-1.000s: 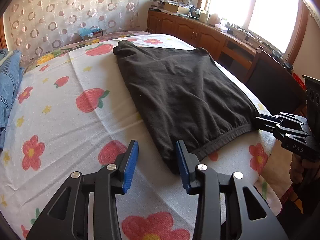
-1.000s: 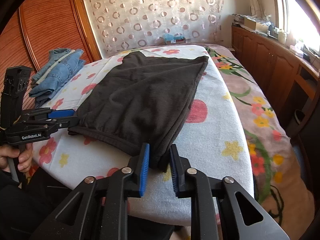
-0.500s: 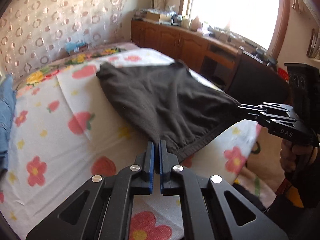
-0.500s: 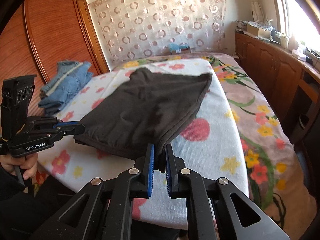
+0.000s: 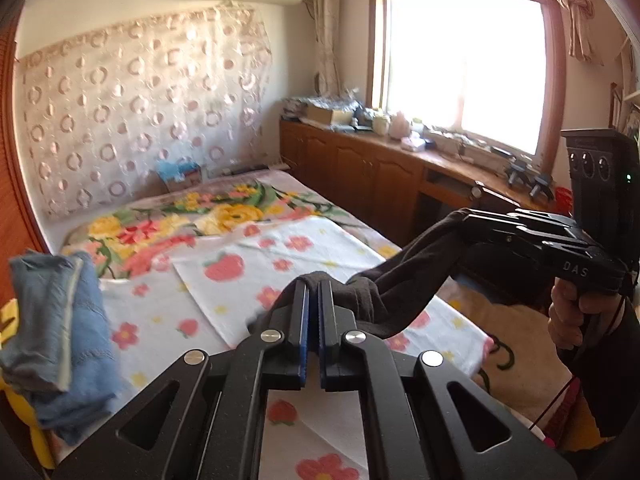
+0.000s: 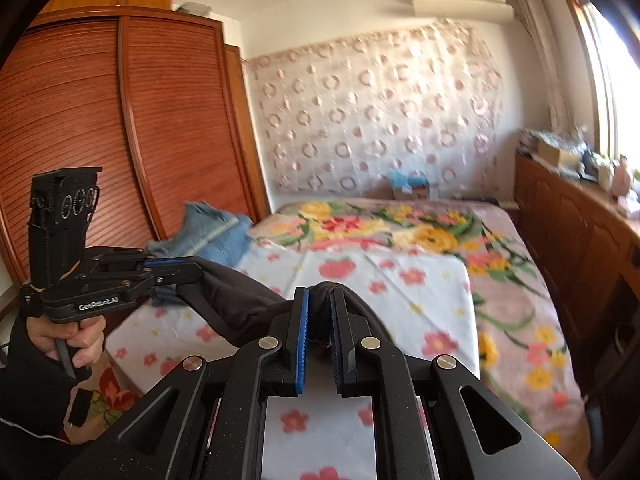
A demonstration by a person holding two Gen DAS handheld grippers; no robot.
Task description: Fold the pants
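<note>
The black pants (image 5: 400, 280) hang in the air between my two grippers, lifted off the bed. My left gripper (image 5: 313, 292) is shut on one corner of the waistband. My right gripper (image 6: 319, 300) is shut on the other corner; it also shows in the left wrist view (image 5: 464, 220) at the right. In the right wrist view the pants (image 6: 236, 300) stretch left to my left gripper (image 6: 196, 270). Most of the cloth hangs below and is hidden behind the gripper bodies.
The bed has a white flowered sheet (image 5: 248, 280) over a flowered blanket (image 6: 440, 236). Folded blue jeans (image 5: 60, 320) lie at the bed's left edge. Wooden cabinets (image 5: 360, 176) run under the window at right. A wooden wardrobe (image 6: 120, 140) stands at left.
Both grippers have risen with the waistband, lifting the pants fully off the bed. The left gripper, open one second ago, closed on the corner half a second ago.
</note>
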